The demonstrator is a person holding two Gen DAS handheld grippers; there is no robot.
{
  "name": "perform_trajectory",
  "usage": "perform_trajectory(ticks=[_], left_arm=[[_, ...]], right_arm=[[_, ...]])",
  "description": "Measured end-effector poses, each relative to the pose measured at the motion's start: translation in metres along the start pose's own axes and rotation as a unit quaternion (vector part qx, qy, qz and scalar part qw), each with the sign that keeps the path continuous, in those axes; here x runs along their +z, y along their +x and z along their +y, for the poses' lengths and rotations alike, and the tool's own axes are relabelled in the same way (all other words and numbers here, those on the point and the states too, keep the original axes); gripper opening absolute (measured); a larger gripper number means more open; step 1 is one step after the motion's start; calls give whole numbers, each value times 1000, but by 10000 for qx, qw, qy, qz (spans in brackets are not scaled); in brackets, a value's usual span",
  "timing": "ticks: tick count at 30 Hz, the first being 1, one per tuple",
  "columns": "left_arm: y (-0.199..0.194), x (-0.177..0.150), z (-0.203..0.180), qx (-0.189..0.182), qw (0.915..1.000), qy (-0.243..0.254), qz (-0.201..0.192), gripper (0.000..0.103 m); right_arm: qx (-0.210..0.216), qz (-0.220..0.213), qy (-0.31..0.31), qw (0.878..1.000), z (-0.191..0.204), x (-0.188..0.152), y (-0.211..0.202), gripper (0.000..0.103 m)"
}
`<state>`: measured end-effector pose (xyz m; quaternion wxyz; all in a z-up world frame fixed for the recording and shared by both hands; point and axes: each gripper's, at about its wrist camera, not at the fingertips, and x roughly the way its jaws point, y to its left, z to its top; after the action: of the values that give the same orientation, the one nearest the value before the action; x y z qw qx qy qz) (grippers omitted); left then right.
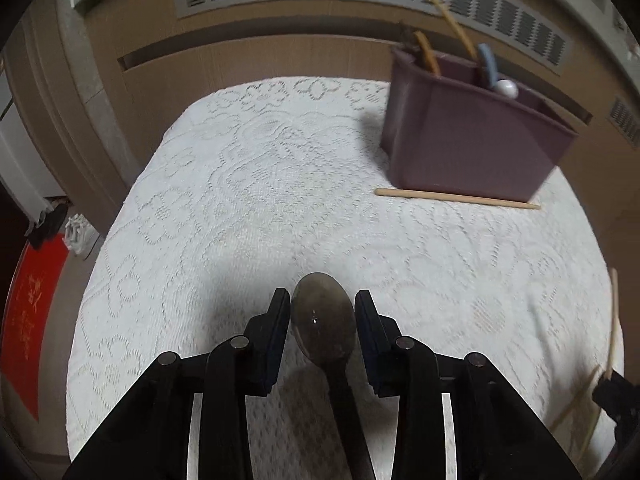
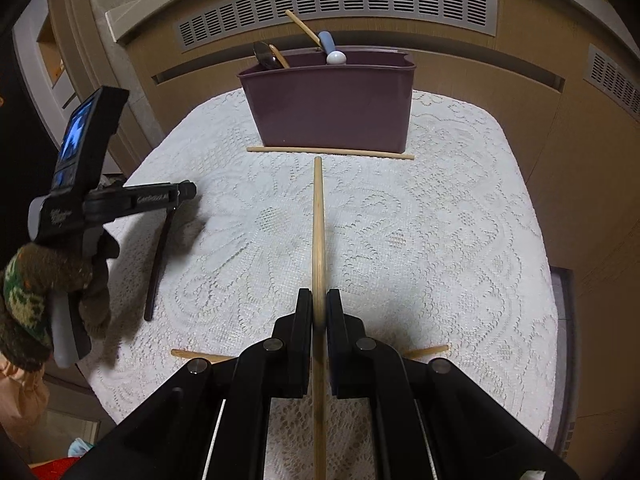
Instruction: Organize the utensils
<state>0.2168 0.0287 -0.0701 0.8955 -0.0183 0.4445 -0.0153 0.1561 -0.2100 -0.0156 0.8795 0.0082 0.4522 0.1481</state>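
Note:
My left gripper (image 1: 323, 312) is shut on the bowl of a dark metal spoon (image 1: 323, 320); both pads touch its sides and the handle runs back under the gripper. From the right wrist view, the left gripper (image 2: 189, 192) sits at the left with the spoon's handle (image 2: 160, 264) slanting down to the cloth. My right gripper (image 2: 319, 300) is shut on a wooden chopstick (image 2: 318, 216) that points at the purple bin (image 2: 332, 108). The bin (image 1: 472, 148) holds several utensils. One chopstick (image 2: 328, 152) lies along the bin's front. Another chopstick (image 2: 196, 356) lies crosswise under the right gripper.
A white lace cloth (image 2: 440, 240) covers the small table, whose edges drop off on all sides. A tan cabinet with grey vents (image 2: 340, 0) stands close behind the bin. A gloved hand (image 2: 44, 292) holds the left gripper. A red mat (image 1: 28, 320) lies on the floor.

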Motion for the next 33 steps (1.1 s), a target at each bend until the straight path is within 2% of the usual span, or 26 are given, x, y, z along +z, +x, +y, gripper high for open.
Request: perform_trajectory(ticks=[1,5,11,20,24,33], left_arm=[[-6,-2,-1,-56,10000,5,4,34],[-44,-15,-1,-529,9977,-84,-416,34],[-94,-32,-5,-872,9918,-60,-937,34],[-128,-32,-20,-993,9848,312,-1394,34],[-129,-31,-23,-1155,9830,347,-1387,32],[-145,-30,-30,-1118,9806,506,-1530,32]], right_arm=[[32,-7,2,10000,2,-1,-2,7],[30,-66,-22,10000,7,-2,-9,7],[39,-144,7,9999,7,-1,-16,7],[-20,-185,43,9998,8,1,-21,7],[-84,-156,85,9998,7,3,-20,7],[-112,-360,77,9993,3,11,-36,7]])
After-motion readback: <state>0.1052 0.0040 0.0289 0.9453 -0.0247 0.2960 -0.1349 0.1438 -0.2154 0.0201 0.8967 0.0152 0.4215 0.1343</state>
